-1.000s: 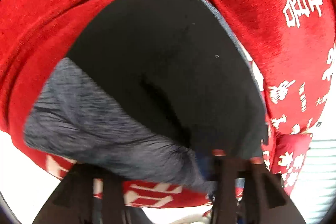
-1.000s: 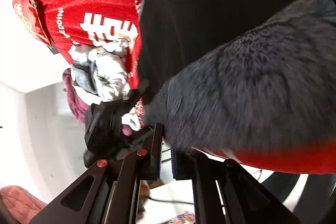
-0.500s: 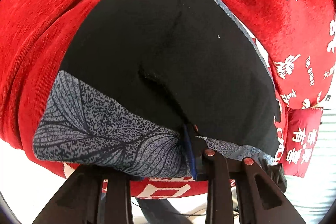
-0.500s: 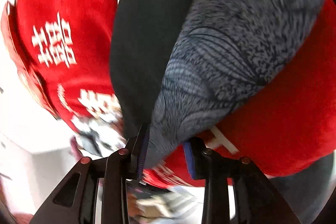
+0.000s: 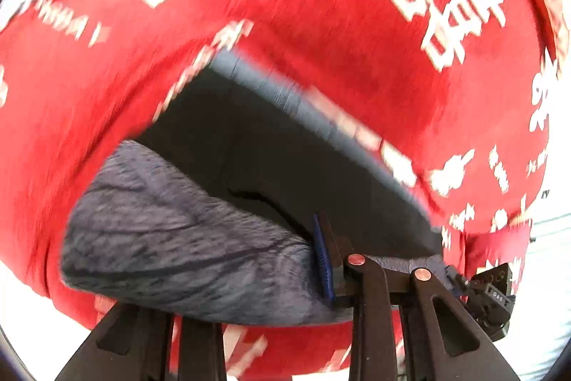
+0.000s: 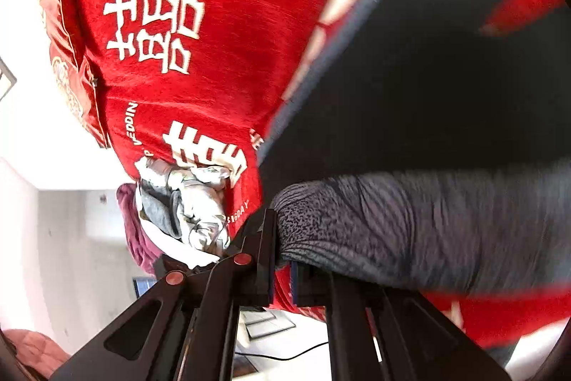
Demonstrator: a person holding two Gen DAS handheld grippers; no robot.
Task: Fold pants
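Both tongs grip the pants [image 5: 185,249]: we see left tongs [image 5: 278,277] and right tongs [image 6: 283,259] pinching grey folded edge; red blanket [image 5: 321,24] bare all around.

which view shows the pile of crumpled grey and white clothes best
The right wrist view: the pile of crumpled grey and white clothes sits in plain sight at the edge of the red printed blanket. The left wrist view does not show it.
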